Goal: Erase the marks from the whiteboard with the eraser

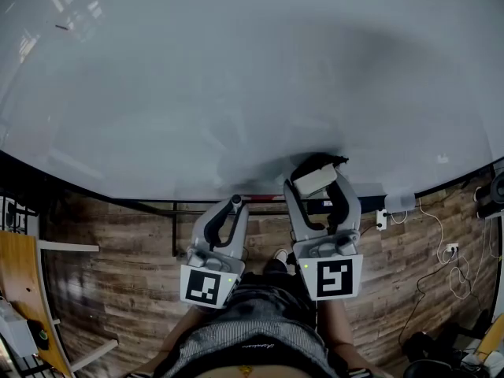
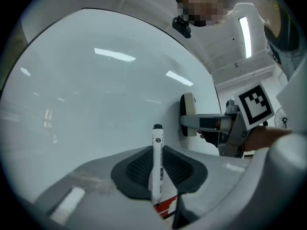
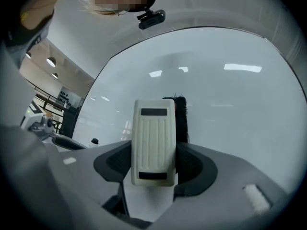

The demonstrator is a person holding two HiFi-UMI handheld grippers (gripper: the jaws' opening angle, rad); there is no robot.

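The whiteboard (image 1: 236, 77) fills the upper head view and looks almost bare, with a faint grey smear low in the middle and a small dark dash (image 1: 61, 27) at the top left. My right gripper (image 1: 318, 186) is shut on the white eraser (image 1: 313, 180), whose black felt side is against the board's lower part. In the right gripper view the eraser (image 3: 153, 147) stands upright between the pads of the right gripper (image 3: 154, 163). My left gripper (image 1: 233, 208) hangs lower and to the left, shut on a white marker (image 2: 157, 163) with a black cap, just off the board.
Below the board lies a wood-plank floor (image 1: 118, 290) with the board's black frame bar (image 1: 173, 227). Cables and a power strip (image 1: 441, 258) lie at the right. A wooden desk edge (image 1: 24, 290) is at the left. The person's legs are at the bottom centre.
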